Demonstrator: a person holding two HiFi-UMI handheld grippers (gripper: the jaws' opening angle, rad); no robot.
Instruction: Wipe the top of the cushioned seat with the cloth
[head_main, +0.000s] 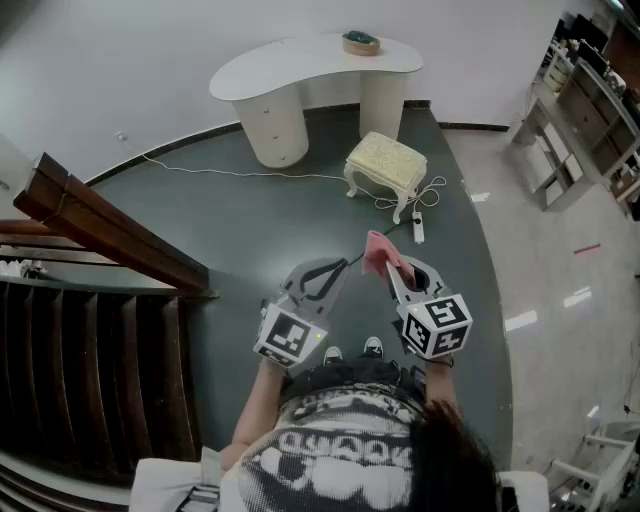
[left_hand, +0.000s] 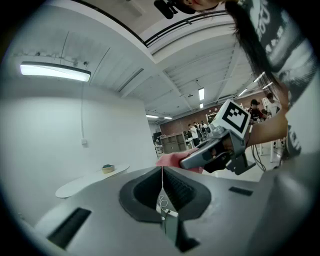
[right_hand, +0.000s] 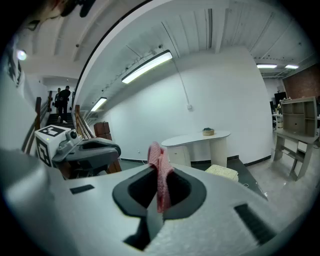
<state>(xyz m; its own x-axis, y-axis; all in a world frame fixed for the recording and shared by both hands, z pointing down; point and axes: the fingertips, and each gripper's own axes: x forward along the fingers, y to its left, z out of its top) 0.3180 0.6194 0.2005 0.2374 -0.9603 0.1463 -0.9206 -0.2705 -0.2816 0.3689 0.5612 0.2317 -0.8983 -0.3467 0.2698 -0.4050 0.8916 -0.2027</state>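
Observation:
The cushioned seat is a cream stool with white legs that stands on the dark floor ahead of me, beside the white table; it also shows in the right gripper view. My right gripper is shut on a pink cloth, which sticks up from between its jaws. It is held at waist height, well short of the stool. My left gripper is just left of it, shut with nothing in it. In the left gripper view the cloth pokes out past the right gripper.
A kidney-shaped white table with a small bowl stands behind the stool. A white cable and a power strip lie on the floor by the stool. A wooden stair railing runs along the left. Shelving stands at the right.

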